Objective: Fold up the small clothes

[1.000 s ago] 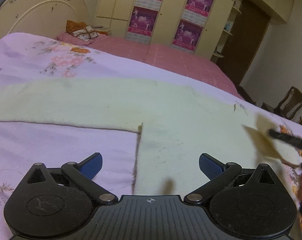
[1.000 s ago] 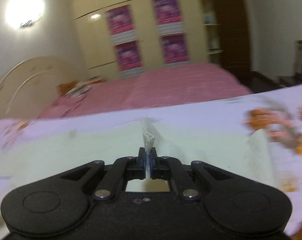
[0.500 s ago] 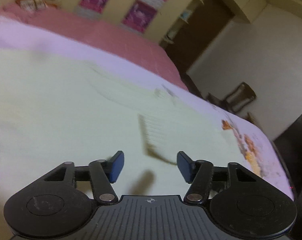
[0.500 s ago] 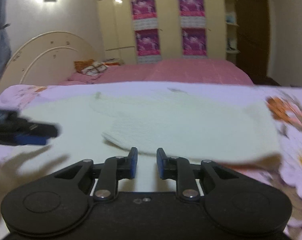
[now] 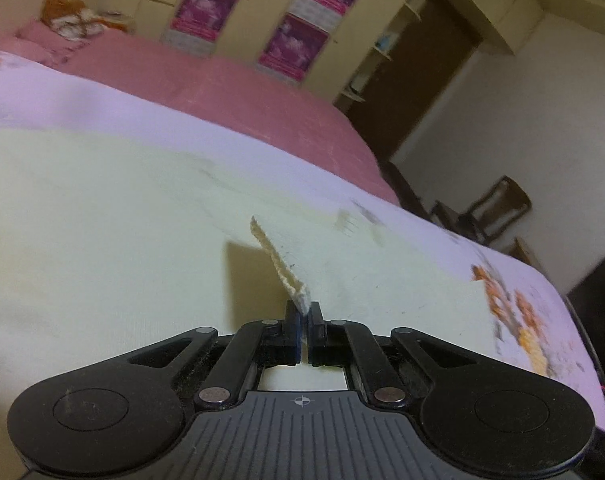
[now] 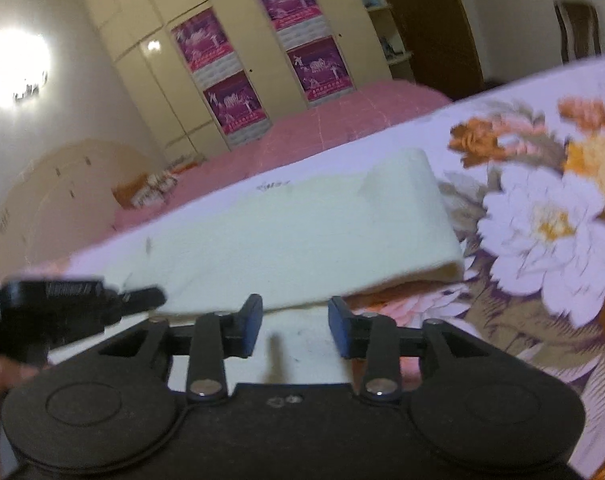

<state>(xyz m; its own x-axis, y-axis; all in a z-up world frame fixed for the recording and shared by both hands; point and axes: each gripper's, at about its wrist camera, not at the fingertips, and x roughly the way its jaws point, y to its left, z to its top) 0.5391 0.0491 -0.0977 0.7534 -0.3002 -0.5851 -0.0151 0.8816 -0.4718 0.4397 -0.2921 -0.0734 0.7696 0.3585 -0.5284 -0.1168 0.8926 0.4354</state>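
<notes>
Cream garment (image 5: pixel 102 240) on floral bedspread (image 6: pixel 542 220)

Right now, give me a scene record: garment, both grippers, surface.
garment: cream knit garment, spread on the bed, one ribbed edge lifted
left gripper: shut on the ribbed edge
right gripper: open, holding nothing, low over the garment's near edge
surface: floral bedsheet
background: wardrobe with purple posters
</notes>
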